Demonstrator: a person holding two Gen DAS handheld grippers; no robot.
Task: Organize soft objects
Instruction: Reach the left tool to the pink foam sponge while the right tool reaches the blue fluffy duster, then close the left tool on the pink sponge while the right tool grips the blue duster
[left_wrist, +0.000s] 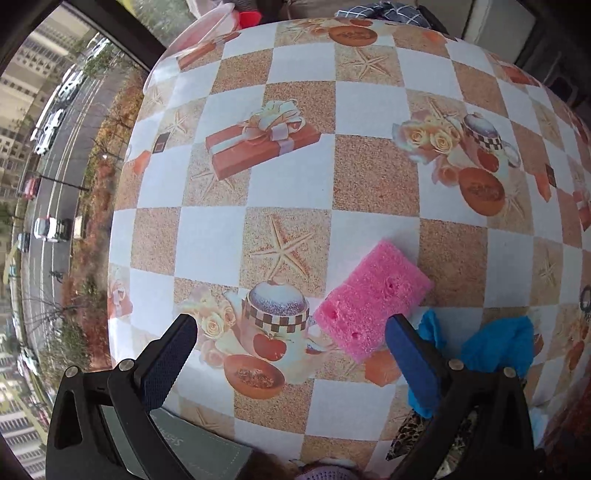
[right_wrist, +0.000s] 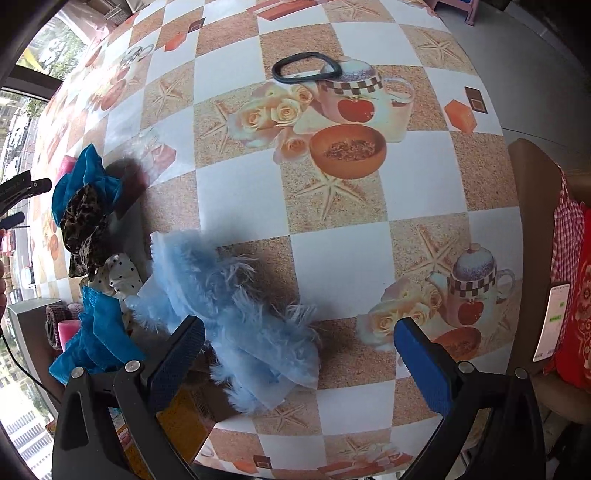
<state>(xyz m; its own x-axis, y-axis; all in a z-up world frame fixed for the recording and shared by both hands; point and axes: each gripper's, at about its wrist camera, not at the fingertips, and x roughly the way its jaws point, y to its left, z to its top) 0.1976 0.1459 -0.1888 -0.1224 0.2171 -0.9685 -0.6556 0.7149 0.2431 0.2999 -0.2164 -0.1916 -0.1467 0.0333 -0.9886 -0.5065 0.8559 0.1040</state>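
Note:
A pink sponge (left_wrist: 373, 299) lies flat on the checked tablecloth (left_wrist: 373, 192), just ahead of my left gripper (left_wrist: 291, 339), which is open and empty; its right finger (left_wrist: 413, 362) is beside the sponge's near corner. Blue fabric (left_wrist: 495, 343) lies right of that finger. In the right wrist view a fluffy light-blue piece (right_wrist: 236, 317) lies between and ahead of the jaws of my open, empty right gripper (right_wrist: 299, 354). Blue scrunchies (right_wrist: 85, 181) (right_wrist: 99, 332), a leopard-print one (right_wrist: 85, 229) and a white dotted one (right_wrist: 122, 273) sit piled at the left.
A black rubber ring (right_wrist: 306, 66) lies far ahead on the cloth. A pink plastic lid (left_wrist: 192, 48) sits at the table's far left edge. A chair with red checked fabric (right_wrist: 569, 251) and a phone (right_wrist: 554, 317) stands right. A window is at the left.

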